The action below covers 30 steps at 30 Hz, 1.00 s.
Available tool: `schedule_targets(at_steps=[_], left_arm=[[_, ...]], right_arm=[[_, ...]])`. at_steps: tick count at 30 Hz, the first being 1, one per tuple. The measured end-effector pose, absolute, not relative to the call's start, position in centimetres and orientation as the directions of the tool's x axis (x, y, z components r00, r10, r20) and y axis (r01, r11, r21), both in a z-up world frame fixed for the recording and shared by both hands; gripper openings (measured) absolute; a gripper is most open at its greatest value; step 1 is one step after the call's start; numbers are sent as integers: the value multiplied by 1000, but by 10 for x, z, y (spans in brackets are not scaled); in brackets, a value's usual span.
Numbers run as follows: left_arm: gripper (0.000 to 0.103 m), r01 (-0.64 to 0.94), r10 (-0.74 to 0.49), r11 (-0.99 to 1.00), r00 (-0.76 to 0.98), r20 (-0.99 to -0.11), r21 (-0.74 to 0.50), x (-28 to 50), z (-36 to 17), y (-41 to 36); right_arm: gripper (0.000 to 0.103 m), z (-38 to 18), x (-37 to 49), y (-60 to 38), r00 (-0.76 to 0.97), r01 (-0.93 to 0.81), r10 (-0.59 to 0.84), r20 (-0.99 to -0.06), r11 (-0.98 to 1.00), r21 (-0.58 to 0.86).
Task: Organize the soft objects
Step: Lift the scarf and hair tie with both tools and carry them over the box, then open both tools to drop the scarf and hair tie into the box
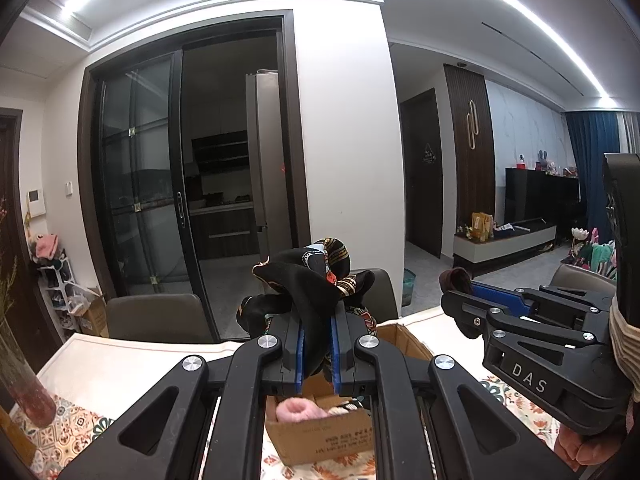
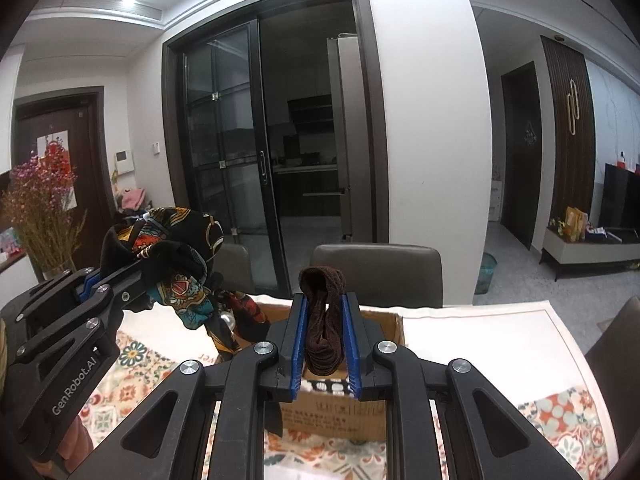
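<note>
My left gripper [image 1: 317,320] is shut on a black patterned scarf [image 1: 316,276], held up above an open cardboard box [image 1: 320,436]. A pink fluffy item [image 1: 300,410] lies inside the box. My right gripper [image 2: 326,308] is shut on a dark brown sock [image 2: 323,320], held above the same box [image 2: 336,416]. The left gripper with the scarf [image 2: 176,256] shows at the left of the right wrist view. The right gripper [image 1: 456,292] with the sock [image 1: 456,278] shows at the right of the left wrist view.
The box stands on a table with a patterned cloth [image 2: 560,412]. A vase of dried flowers [image 2: 44,208] stands at the table's left. Grey chairs [image 2: 380,272] sit at the far side. A glass sliding door [image 2: 228,152] and white wall are beyond.
</note>
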State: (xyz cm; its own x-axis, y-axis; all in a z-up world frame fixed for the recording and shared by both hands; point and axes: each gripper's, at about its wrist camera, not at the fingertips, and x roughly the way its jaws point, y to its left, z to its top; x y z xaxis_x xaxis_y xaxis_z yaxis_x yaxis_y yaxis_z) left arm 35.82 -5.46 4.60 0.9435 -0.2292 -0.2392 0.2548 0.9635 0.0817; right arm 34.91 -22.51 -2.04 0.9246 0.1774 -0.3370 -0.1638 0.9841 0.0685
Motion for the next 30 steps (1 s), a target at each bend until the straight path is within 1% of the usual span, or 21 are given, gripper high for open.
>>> schedule_targets(at_steps=[8,15,26,30], left_arm=[[11,242,-216,966,948,-234,88,389,41,-58],[11,231,-201,968,948,-247,97,411,27,-64],[11,249,-198,962,921,-335,115,447,-7,-75],[11,263,-204,959,900,-386,106,458,-23,-76]], right_arm=[[19,-24,377,-227,918,-171,191,-348,981,86],[19,-39,405,-228,901,-171,191,-389,981,87],[19,-74,445,-226,853,-162,177,-491,984,74],[19,-89,455,-226,830,-164,176,-529,984,70]])
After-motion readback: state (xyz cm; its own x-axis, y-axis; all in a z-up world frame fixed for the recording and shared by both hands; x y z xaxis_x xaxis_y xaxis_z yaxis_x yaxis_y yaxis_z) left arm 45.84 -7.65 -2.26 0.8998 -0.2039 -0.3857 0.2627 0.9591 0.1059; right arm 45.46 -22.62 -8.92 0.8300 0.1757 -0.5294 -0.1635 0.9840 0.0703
